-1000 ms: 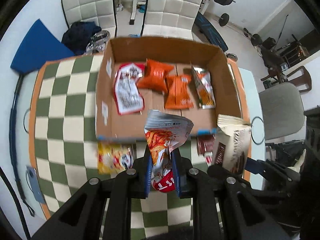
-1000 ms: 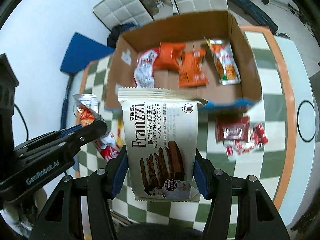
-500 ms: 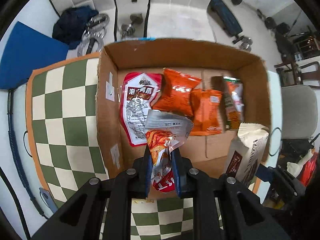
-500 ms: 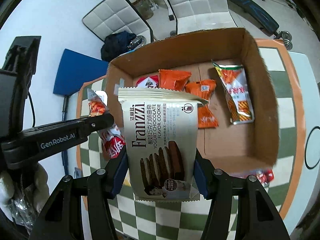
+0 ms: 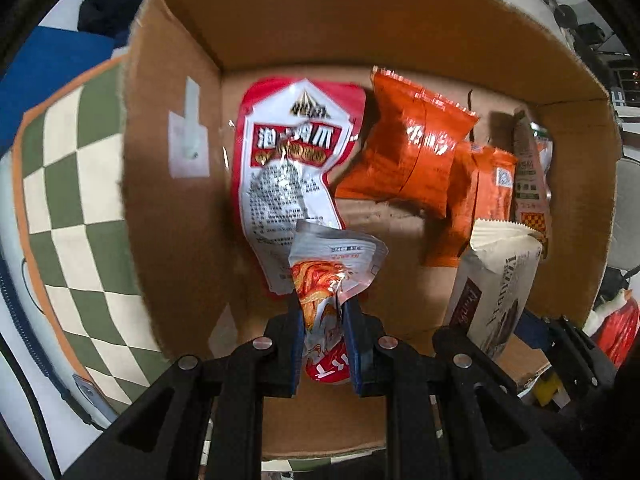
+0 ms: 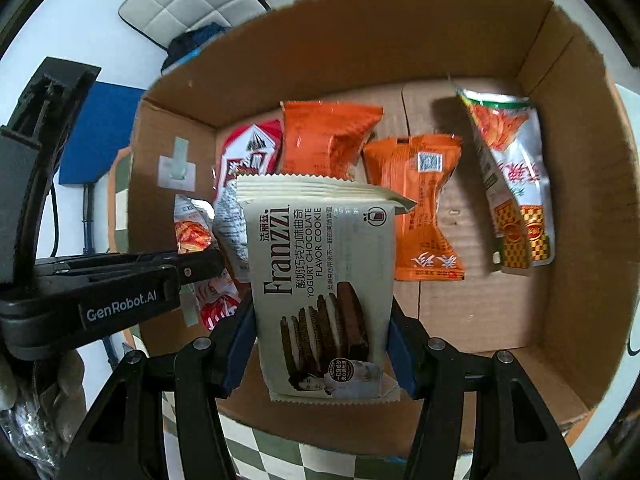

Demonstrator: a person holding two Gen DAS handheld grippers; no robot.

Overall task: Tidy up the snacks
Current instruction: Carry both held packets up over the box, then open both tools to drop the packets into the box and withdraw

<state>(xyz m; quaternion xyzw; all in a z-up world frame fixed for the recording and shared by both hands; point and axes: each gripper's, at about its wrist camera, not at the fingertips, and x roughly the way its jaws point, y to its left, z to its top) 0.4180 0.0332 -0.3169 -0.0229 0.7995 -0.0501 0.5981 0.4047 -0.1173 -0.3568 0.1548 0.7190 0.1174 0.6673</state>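
My left gripper (image 5: 325, 344) is shut on a red and silver snack pouch (image 5: 332, 276) and holds it over the near left part of the cardboard box (image 5: 172, 208). My right gripper (image 6: 322, 354) is shut on a cream Franzzi cookie pack (image 6: 320, 280), upright over the box's near side; the pack also shows in the left wrist view (image 5: 496, 280). In the box lie a red and white packet (image 5: 288, 160), two orange packets (image 5: 412, 148) (image 6: 420, 208) and a silver and orange packet (image 6: 512, 184). The left gripper's arm (image 6: 100, 288) shows in the right wrist view.
The box stands on a green and white chequered table (image 5: 68, 200) with an orange edge. A blue pad (image 6: 96, 136) and white padded chairs (image 6: 192, 4) lie beyond the table. The box walls rise around both grippers.
Both grippers have moved forward and down with their packs, from the table in front of the box to over the inside of the box. Both stay shut.
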